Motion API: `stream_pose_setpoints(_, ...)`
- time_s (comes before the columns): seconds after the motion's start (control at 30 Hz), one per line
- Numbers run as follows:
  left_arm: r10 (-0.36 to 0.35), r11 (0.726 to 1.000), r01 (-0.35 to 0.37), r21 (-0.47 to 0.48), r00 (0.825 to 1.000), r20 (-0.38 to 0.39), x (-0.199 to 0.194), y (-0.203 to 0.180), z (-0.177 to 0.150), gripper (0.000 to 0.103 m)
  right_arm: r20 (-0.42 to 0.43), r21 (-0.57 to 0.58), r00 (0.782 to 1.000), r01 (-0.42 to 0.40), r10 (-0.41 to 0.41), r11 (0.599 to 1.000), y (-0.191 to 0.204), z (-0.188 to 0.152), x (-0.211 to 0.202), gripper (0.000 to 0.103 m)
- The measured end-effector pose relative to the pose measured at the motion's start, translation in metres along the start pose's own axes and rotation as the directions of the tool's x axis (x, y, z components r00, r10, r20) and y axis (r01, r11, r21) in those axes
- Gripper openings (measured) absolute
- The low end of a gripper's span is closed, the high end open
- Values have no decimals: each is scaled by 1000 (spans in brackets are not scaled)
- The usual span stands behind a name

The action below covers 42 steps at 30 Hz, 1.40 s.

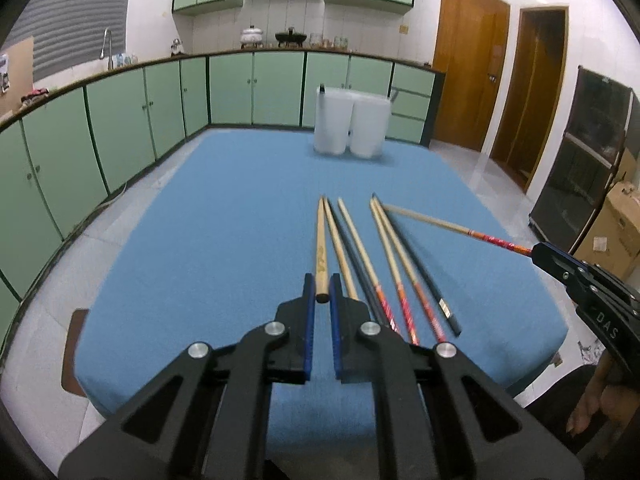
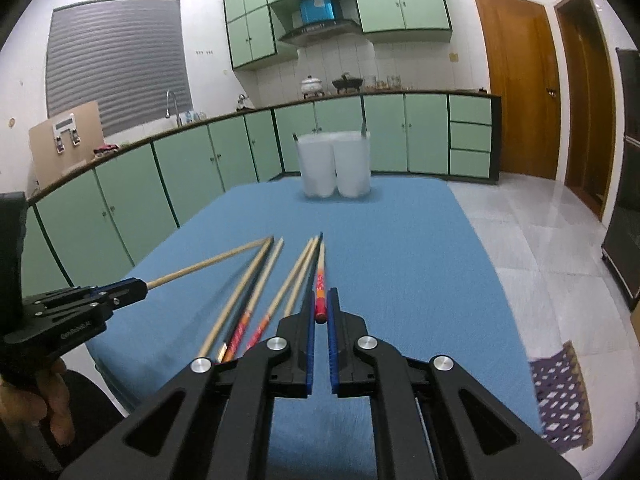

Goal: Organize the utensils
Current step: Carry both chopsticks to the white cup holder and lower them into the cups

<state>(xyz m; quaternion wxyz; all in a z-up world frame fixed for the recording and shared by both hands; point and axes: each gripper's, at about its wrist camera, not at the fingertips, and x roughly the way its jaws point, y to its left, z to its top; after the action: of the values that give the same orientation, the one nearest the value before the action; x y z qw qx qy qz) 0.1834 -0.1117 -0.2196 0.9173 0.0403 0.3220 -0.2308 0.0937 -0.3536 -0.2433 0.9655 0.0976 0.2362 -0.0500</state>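
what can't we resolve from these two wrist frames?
- Containers' contents: the two white translucent containers are frosted and far in both views; only dark tips show at the rims.
- Near ends of the chopsticks on the cloth: hidden under the left gripper in the left wrist view.
- Black chopstick's label: too small to read.
- Grip contact on the red-patterned chopstick in the right gripper: right wrist view, pads mask it.

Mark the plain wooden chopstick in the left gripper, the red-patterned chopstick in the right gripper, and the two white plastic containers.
Plain wooden chopstick [image 1: 321, 248]: left wrist view, mid-shaft.
Red-patterned chopstick [image 2: 320, 288]: right wrist view, patterned end.
Two white plastic containers [image 1: 351, 126]: left wrist view, front walls.
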Motion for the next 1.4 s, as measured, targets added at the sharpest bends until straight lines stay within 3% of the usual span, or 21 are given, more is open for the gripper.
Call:
stream_pose_setpoints(0.5,-37,998,32,57,995,97,-24,9,90,6,-8,-108,999,-36,35,993,4,100,21,6)
stream_pose_setpoints(0.83,-78,993,73,93,995,56,3,15,147,6,-106,-129,992,-82,68,988,2,172,79,6)
stream_pose_setpoints(1.1,-107,990,106,88,994,6,33,26,187,6,-192,-128,978,-109,83,986,0,209,119,6)
stream_pose_setpoints(1.4,-127,988,127,88,992,-11,53,26,222,6,-184,-185,980,-110,76,977,11,234,117,6)
